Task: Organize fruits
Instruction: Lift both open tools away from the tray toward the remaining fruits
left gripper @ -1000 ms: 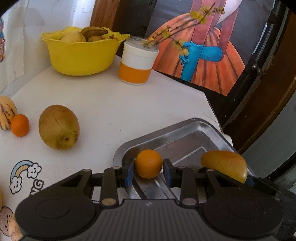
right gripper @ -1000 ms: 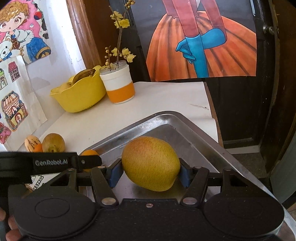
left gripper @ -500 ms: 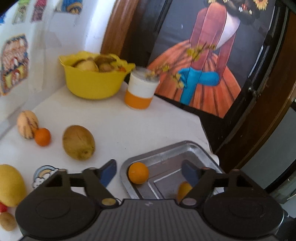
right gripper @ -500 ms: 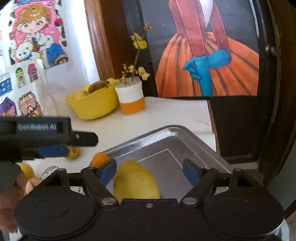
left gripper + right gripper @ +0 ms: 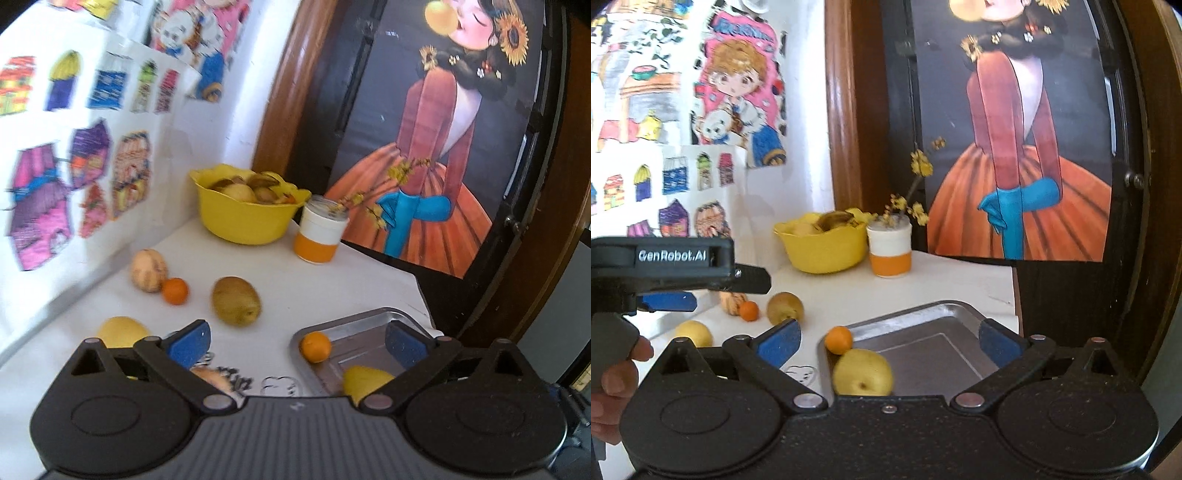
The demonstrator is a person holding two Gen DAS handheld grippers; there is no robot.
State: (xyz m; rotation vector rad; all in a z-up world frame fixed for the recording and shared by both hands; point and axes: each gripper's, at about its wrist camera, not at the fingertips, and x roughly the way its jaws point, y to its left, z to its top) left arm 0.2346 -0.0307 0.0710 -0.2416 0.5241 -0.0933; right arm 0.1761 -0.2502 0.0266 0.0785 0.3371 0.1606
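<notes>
White tabletop [image 5: 332, 291] now shows both fruits released into the shallow steel tray [image 5: 923, 314]: left gripper [image 5: 295, 341] and right gripper [image 5: 888, 341] have spread wide and lifted away empty, leaving the small orange [image 5: 839, 339] and yellow mango [image 5: 862, 373] delivered.

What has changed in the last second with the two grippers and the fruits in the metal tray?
Both grippers let go and drew back upward. The left gripper released the small orange; the right gripper released the large yellow mango. Both fruits now lie in the silver metal tray, and both jaws stand open. The yellow bowl and the fruits on the white table stayed put.
</notes>
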